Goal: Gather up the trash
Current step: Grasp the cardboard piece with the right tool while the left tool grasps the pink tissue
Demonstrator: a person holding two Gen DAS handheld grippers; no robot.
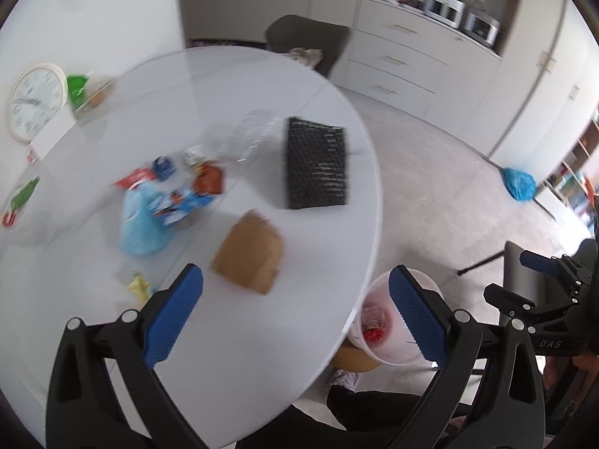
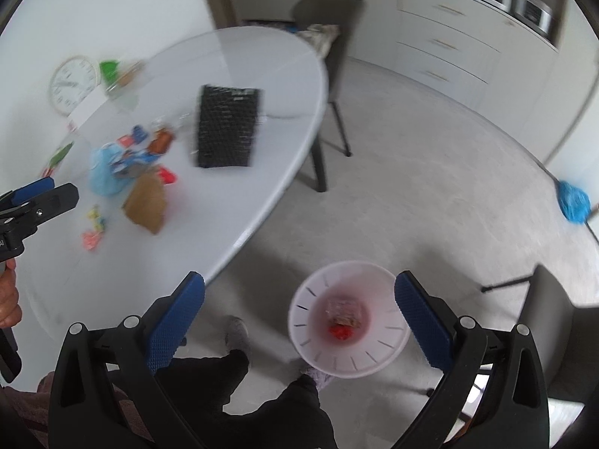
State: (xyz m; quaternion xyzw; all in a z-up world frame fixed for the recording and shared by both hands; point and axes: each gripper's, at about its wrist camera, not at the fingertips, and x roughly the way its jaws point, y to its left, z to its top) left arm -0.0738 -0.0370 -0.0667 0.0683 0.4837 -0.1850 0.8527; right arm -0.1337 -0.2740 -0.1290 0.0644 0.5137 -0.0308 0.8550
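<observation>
left gripper [image 1: 295,310] jaws spread, empty | right gripper [image 2: 299,314] same, over the bin [image 2: 348,318] | brown paper bag [image 1: 249,252] on the table [image 1: 262,93] near its edge | looks light, crumply, so pinch a folded edge imo

Left hand-held gripper [image 1: 295,310] and right hand-held gripper [image 2: 299,318], both wide apart and empty.
</observation>
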